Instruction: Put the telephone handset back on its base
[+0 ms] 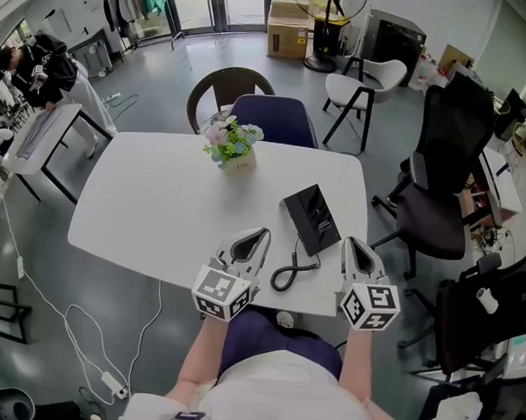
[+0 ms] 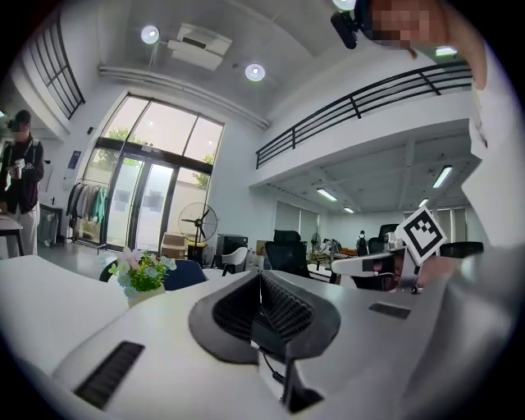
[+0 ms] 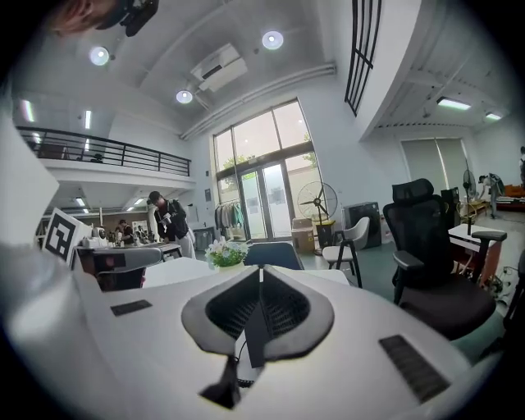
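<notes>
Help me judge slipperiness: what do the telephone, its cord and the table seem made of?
Telephone: likely hard plastic, black, slight sheen.
Cord: probably rubbery plastic, black, coiled.
Table: smooth white top, matte; laminate or painted, can't tell.

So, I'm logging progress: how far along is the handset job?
Done, it seems: the telephone reads as one black block, no handset lying apart, cord coiled beside it. In hand: nothing; left gripper and right gripper are shut, empty. Left: apparently nothing.
</notes>
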Motion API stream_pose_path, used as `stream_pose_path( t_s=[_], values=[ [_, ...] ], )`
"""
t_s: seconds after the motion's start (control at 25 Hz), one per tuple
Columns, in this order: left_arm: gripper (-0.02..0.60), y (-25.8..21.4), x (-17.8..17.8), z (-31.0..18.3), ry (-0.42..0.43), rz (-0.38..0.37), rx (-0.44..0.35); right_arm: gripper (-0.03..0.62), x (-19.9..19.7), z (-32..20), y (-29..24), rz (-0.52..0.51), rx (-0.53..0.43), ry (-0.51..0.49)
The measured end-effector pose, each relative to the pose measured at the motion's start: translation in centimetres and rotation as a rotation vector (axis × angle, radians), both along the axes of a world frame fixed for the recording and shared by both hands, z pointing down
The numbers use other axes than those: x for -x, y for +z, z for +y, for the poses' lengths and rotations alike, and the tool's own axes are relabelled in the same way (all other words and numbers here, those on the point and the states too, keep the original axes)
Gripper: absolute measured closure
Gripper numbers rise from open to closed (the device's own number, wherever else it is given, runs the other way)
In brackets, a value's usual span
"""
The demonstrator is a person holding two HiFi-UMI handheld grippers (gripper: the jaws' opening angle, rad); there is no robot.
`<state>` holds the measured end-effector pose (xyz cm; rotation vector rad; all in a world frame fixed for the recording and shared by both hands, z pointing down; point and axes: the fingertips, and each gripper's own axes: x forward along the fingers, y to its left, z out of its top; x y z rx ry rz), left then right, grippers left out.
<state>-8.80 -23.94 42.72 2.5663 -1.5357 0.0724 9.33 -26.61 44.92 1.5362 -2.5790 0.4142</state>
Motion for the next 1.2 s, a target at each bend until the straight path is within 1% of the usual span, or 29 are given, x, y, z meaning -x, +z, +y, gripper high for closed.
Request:
stream_pose_path(
  t_s=[0.08, 0.16, 0.32, 0.44, 0.68, 1.2],
  values=[
    [0.565, -0.2, 0.1, 0.0, -0.004, -0.015, -0.006, 0.557, -0.1, 0.0, -0.4, 0.012, -0.014, -0.009],
    [0.566, -0.2, 0.1, -0.2, -0.004, -0.014, -0.005, 0.557, 0.0, 0.1, -0.5, 0.025, -0.019, -0.025],
    [0.566, 0.3, -0.7, -0.5, 0.007, -0.011, 0.020, 0.557, 0.2, 0.3, -0.6, 0.043, -0.020, -0.053],
    [0.566, 0.8, -1.5, -0.6, 0.030, -0.019, 0.040, 0.557, -0.1, 0.5, -0.7, 0.045, -0.017, -0.049],
    [0.566, 1.0, -2.4, -1.1, 0.062, -0.029, 0.043, 0.557, -0.3, 0.3, -0.3, 0.048, -0.008, -0.037],
    [0.566, 1.9, -2.0, -1.5, 0.069, -0.018, 0.073, 0.557, 0.6, -0.3, 0.3, 0.058, 0.005, -0.054]
  ],
)
